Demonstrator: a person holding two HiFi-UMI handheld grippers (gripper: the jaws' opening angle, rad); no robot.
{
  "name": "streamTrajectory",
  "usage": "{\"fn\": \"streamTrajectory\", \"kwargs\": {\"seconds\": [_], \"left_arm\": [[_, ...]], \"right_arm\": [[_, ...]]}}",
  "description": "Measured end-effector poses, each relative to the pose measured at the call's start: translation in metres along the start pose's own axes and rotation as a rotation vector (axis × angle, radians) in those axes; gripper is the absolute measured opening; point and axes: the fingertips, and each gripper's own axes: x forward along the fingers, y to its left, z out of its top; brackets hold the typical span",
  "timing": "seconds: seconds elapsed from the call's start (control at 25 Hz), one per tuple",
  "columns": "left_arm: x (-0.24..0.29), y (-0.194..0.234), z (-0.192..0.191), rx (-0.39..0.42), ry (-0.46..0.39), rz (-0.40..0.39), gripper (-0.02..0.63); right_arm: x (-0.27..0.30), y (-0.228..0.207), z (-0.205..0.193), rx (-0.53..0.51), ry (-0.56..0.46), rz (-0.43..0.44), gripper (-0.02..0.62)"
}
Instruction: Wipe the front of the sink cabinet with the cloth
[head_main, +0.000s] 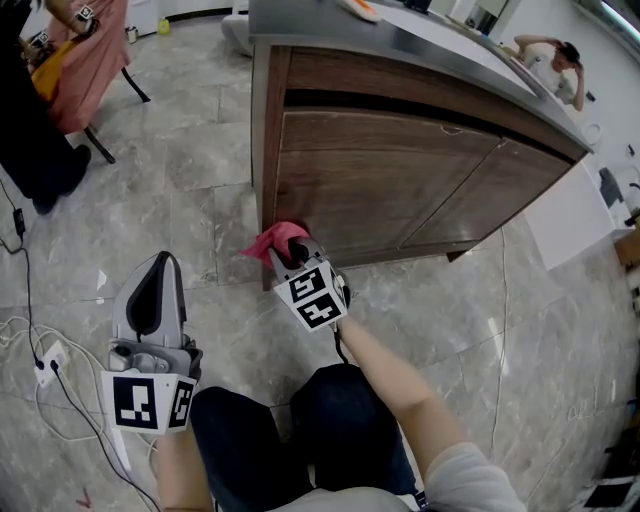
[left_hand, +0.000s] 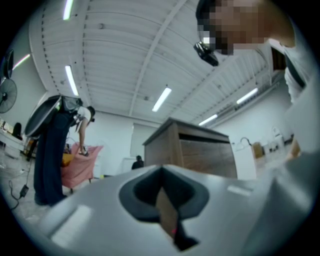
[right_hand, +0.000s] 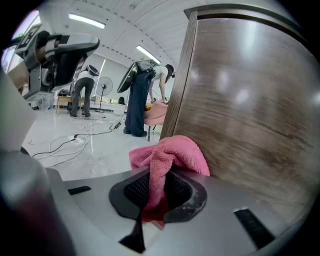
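In the head view, the left gripper (head_main: 160, 262) is hovering over open floor (head_main: 190, 170), well apart from the sink cabinet (head_main: 400, 180). In the left gripper view, its fingers (left_hand: 200, 200) are sitting together, empty. In the right gripper view, the right gripper (right_hand: 160, 192) is clamping the cloth (right_hand: 172, 155), which is touching the cabinet front beside its left edge.

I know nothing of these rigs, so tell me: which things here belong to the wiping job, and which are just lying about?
In the job:
- cloth, clamped in the right hand-held gripper
- cabinet

Just about:
- left hand-held gripper, shut and empty
- cables on the floor
- power strip
- pink-covered stand
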Motion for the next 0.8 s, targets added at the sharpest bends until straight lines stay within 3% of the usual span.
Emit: {"fn": "streamTrajectory", "kwargs": {"seconds": [0.24, 0.44, 0.8], "left_arm": [[-0.002, 0.002, -0.004, -0.008, 0.007, 0.008, 0.005], [-0.002, 0.003, -0.006, -0.007, 0.009, 0.009, 0.005], [0.004, 0.001, -0.007, -0.013, 0.005, -0.006, 0.006]], "right_arm": [[0.015, 0.01, -0.027, -0.021, 0.078, 0.036, 0.044], [0.013, 0.003, -0.035, -0.017, 0.086, 0.035, 0.044], [-0.013, -0.054, -0.073, 0.074, 0.12, -0.086, 0.044]]}}
